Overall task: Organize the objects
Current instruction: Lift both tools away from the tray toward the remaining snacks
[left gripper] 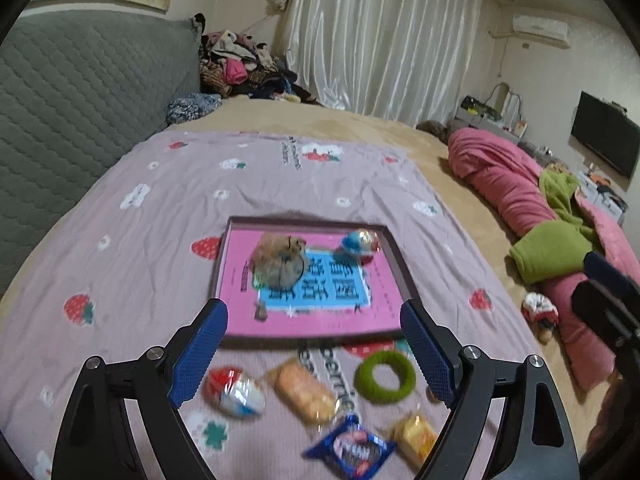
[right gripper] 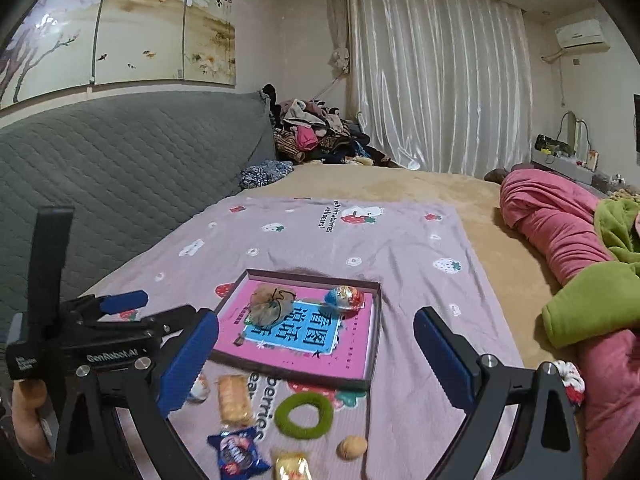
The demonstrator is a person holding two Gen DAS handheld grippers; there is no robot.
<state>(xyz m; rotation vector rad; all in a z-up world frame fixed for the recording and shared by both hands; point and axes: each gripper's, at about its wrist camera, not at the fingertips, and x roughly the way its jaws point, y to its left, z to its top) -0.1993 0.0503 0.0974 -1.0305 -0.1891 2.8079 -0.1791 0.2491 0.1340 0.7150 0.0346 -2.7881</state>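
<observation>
Left tool (left gripper: 314, 344) spread wide, nothing between its blue pads, held above the near part of the bed. Right tool (right gripper: 316, 356) also spread wide, empty; the left tool shows at the left edge of the right view, gripped by a hand (right gripper: 28, 412).

Under the tools, on the strawberry-print sheet (right gripper: 400, 240) near the bed's near edge: green ring (right gripper: 306, 416), wrapped biscuit pack (right gripper: 234, 400), blue cookie packet (right gripper: 238, 452), yellow wrapped snack (right gripper: 292, 468), small walnut (right gripper: 352, 446), and a red-white-blue foil egg (left gripper: 234, 392) just beside the left pad.

Farther out, mid-sheet: shallow dark-rimmed box tray (right gripper: 370, 380) with a pink-and-blue book (right gripper: 352, 348) lying flat inside. On the book, a brown mesh pouch (right gripper: 268, 304) toward the tray's far left, a second foil egg (right gripper: 344, 298) toward its far right, the two apart.

Pink quilt (right gripper: 560, 224) and green blanket (right gripper: 588, 316) bunched along the bed's right edge.
</observation>
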